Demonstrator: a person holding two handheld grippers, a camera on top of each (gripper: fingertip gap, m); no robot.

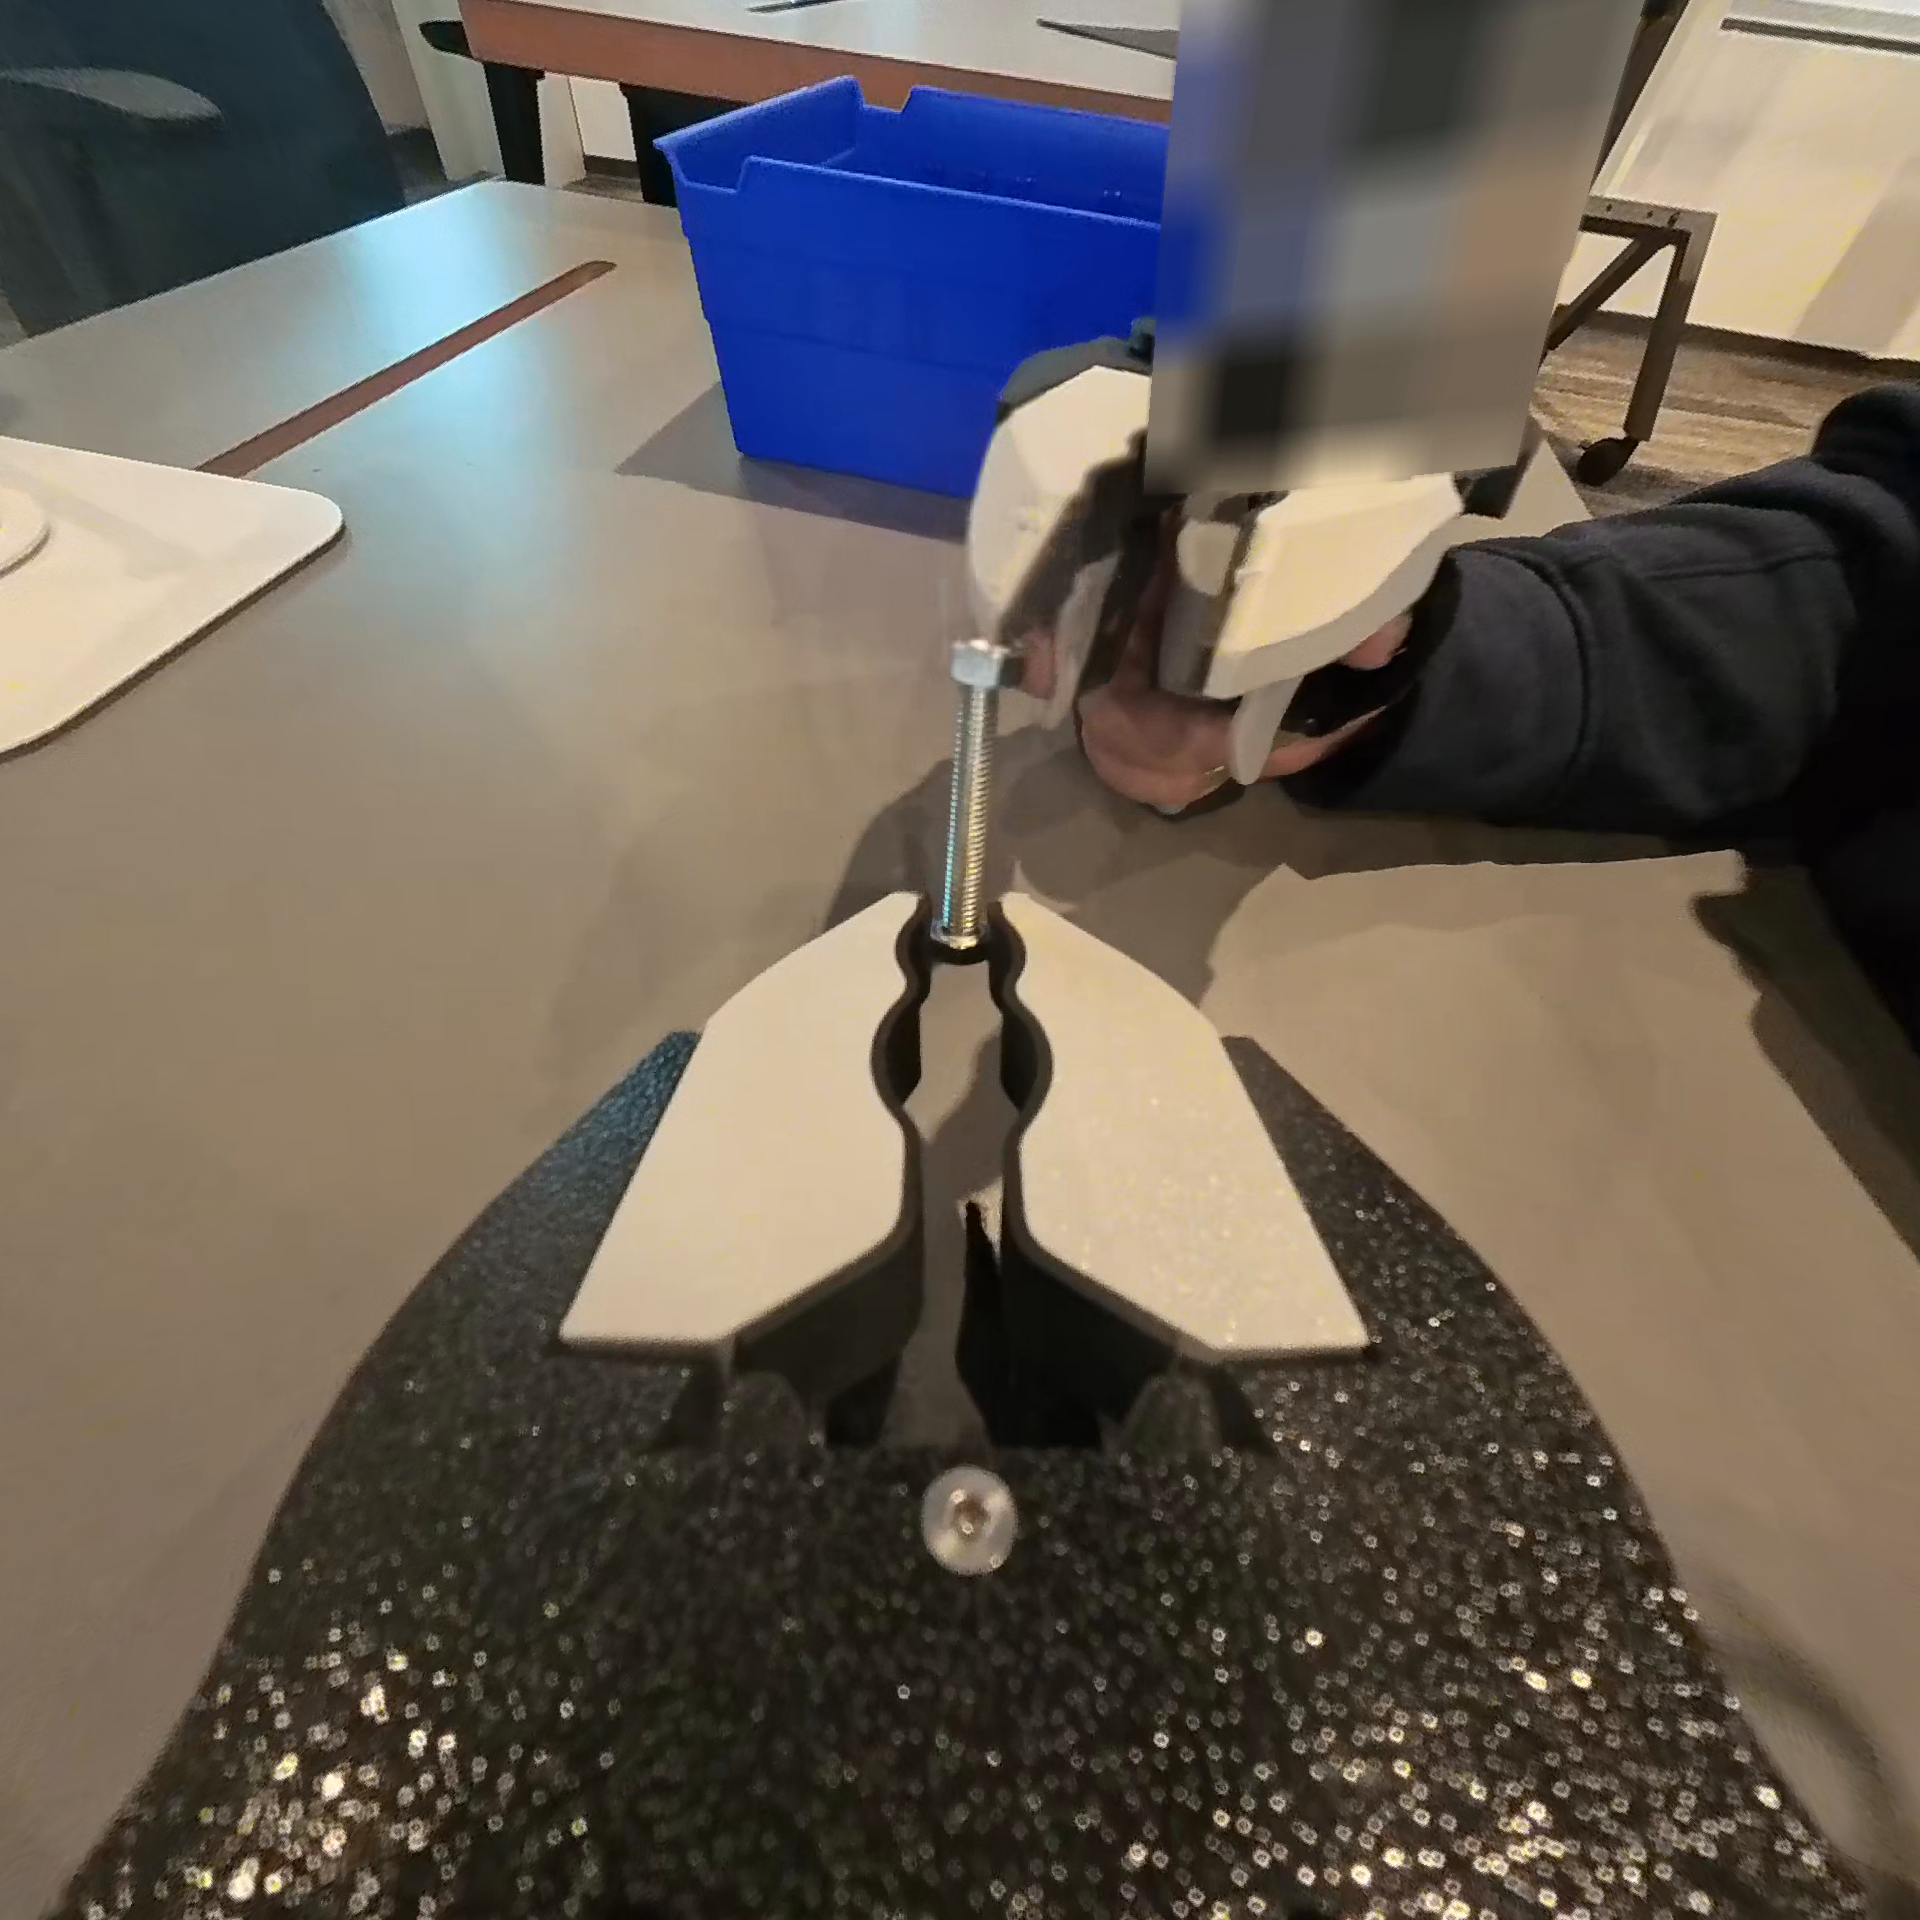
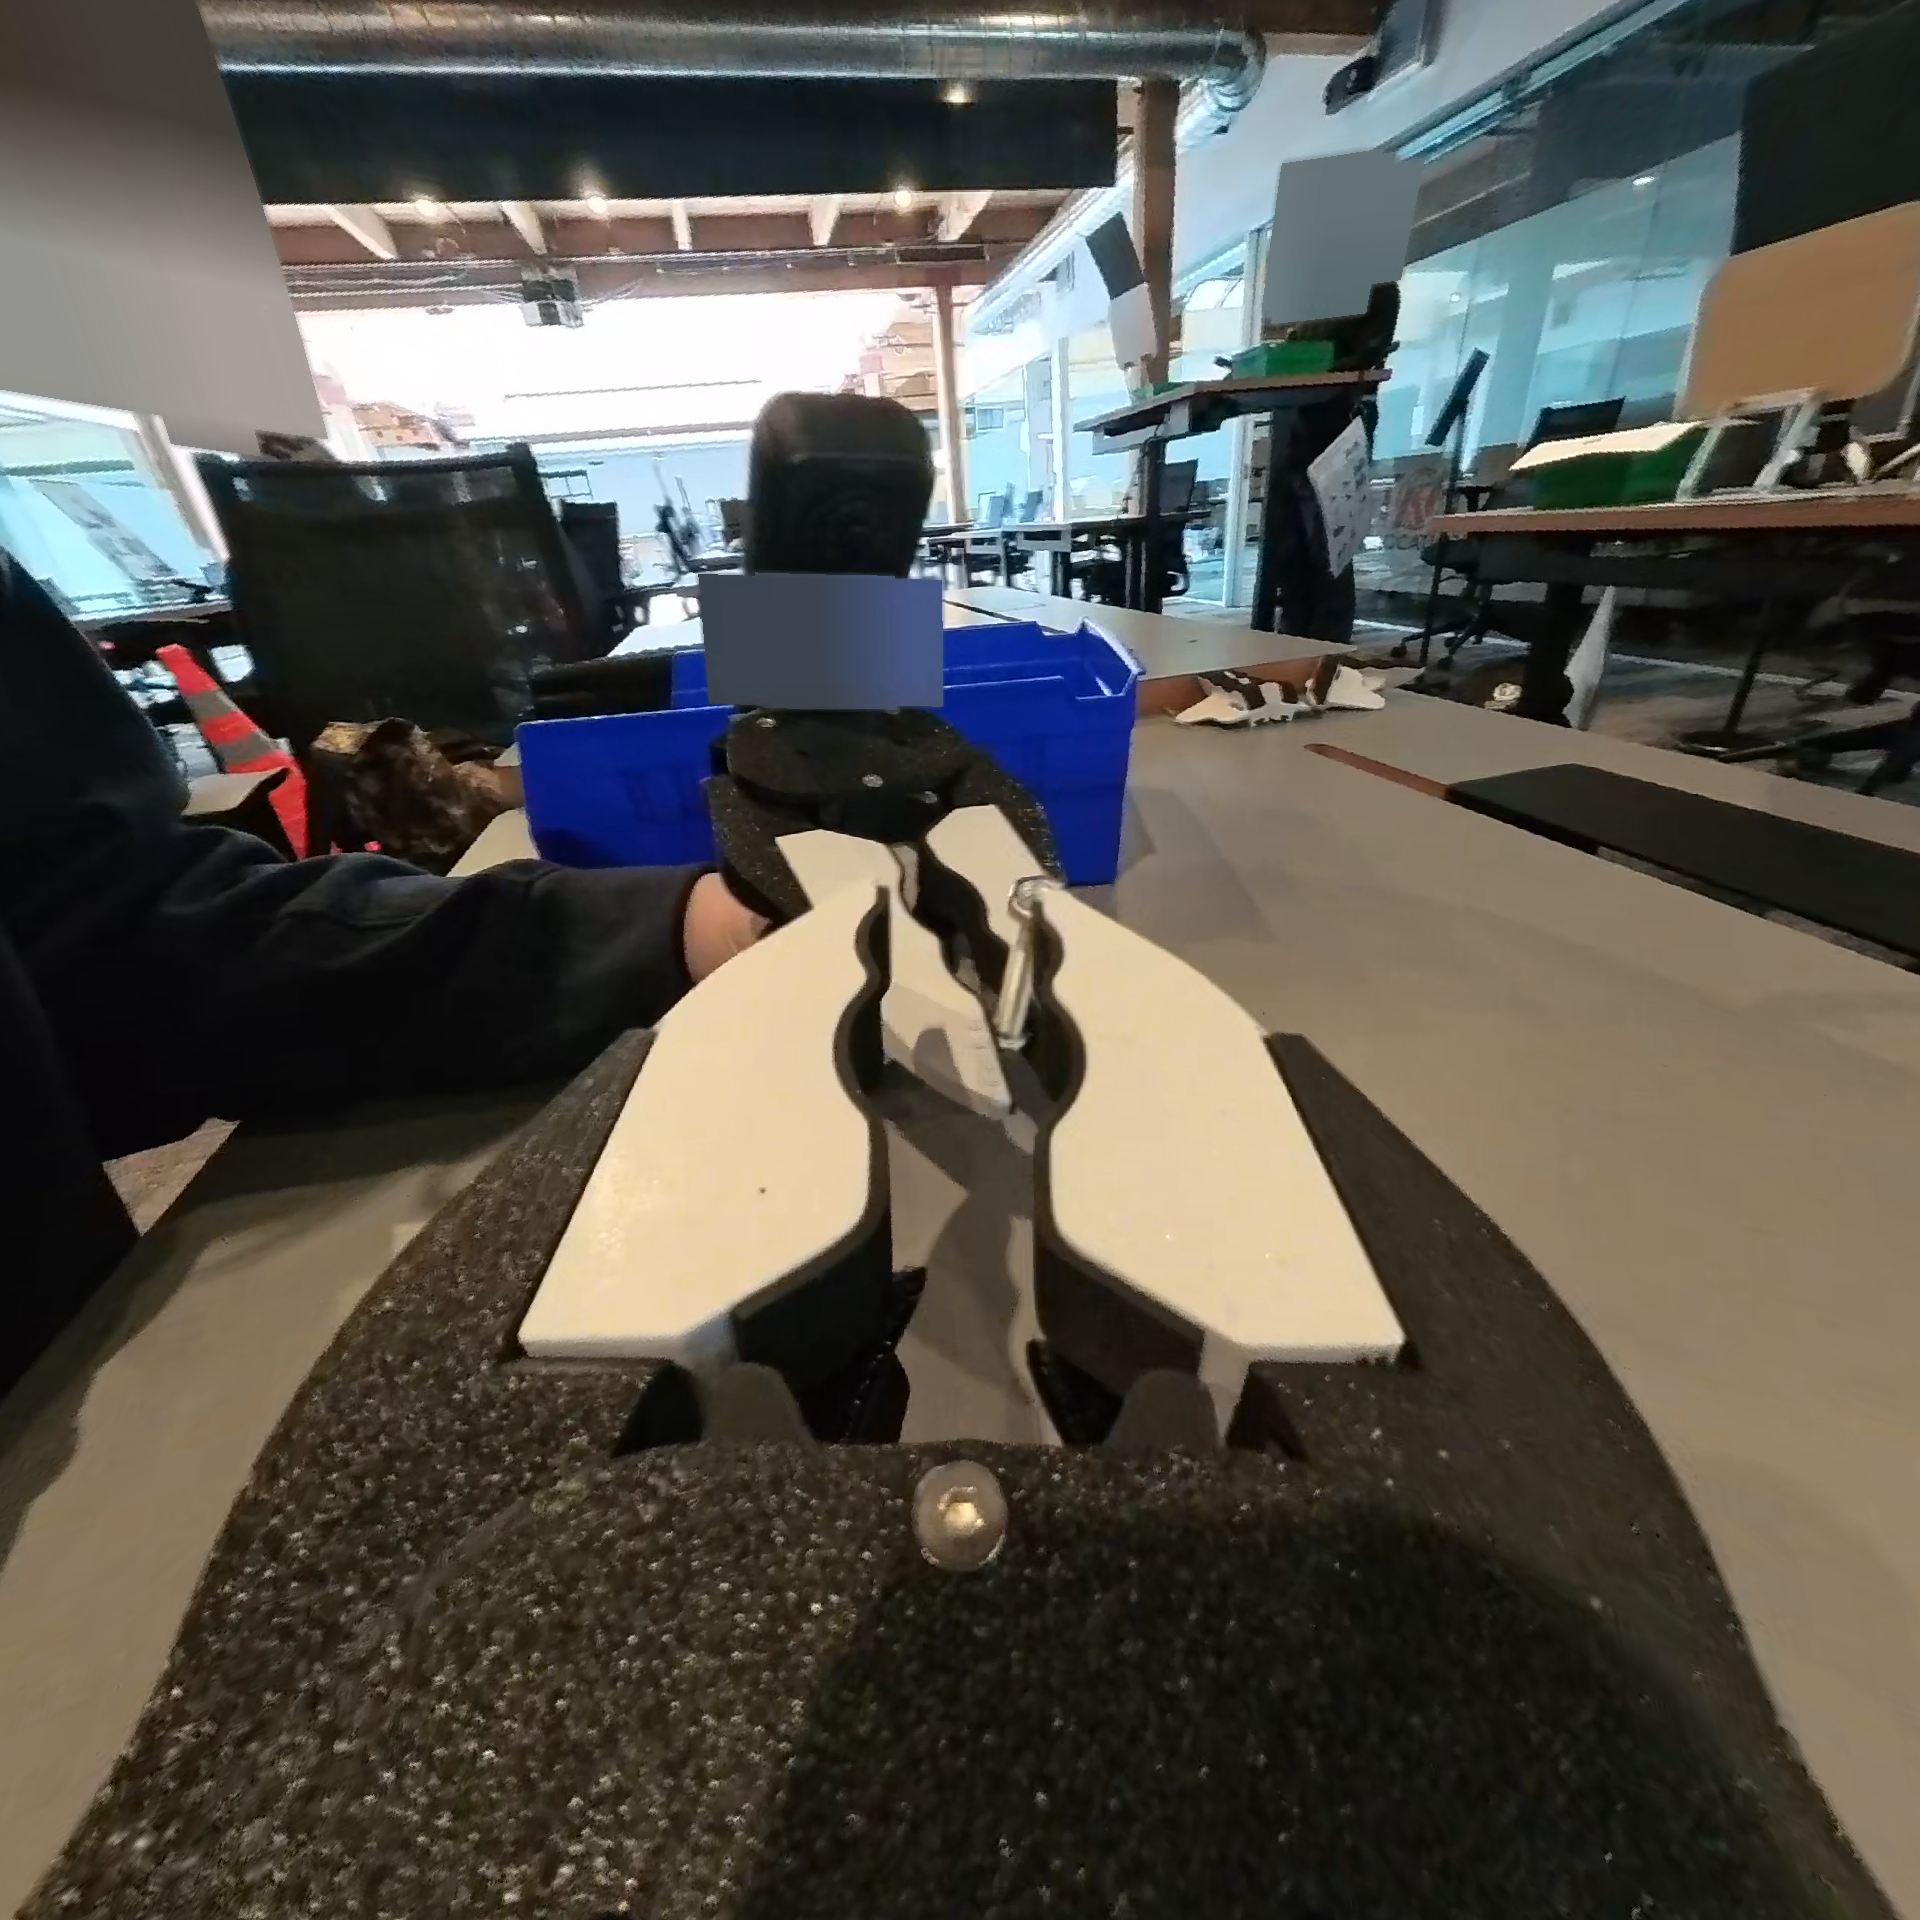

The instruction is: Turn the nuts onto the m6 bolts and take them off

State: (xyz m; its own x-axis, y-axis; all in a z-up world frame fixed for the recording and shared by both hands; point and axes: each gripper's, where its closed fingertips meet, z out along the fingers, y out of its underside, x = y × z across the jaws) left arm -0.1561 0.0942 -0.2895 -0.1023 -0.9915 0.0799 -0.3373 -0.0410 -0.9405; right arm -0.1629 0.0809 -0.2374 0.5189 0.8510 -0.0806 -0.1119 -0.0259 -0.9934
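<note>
A: How far along are you, going by what shows?

B: You're mid-task. Your left gripper [image 1: 961,925] is clenched on the bolt [image 1: 968,805] at its near end, and the shaft reaches away from you over the bench [image 1: 436,831]. At its far end sits a hex piece [image 1: 980,663]. I can't tell whether that's the bolt's head or a nut.

A: And the right side?

B: Your right gripper [image 1: 1039,665] comes in from the right and meets that far end. In its own view the bolt [image 2: 1016,961] lies between its fingertips, close against the right finger [image 2: 1122,997].

A: Are those fingers clamped?

B: Not that I can see. A clear gap shows between them, with the left finger [image 2: 790,997] standing off the bolt. I'd judge them released or only loosely around it.

A: So what's left?

B: No loose nut shows on the bench. If that hex piece is the nut, you're at the very start of winding it on or the very end of taking it off. Which of the two, these views don't settle. The blue bin [image 1: 914,281] stands farther back.
</note>
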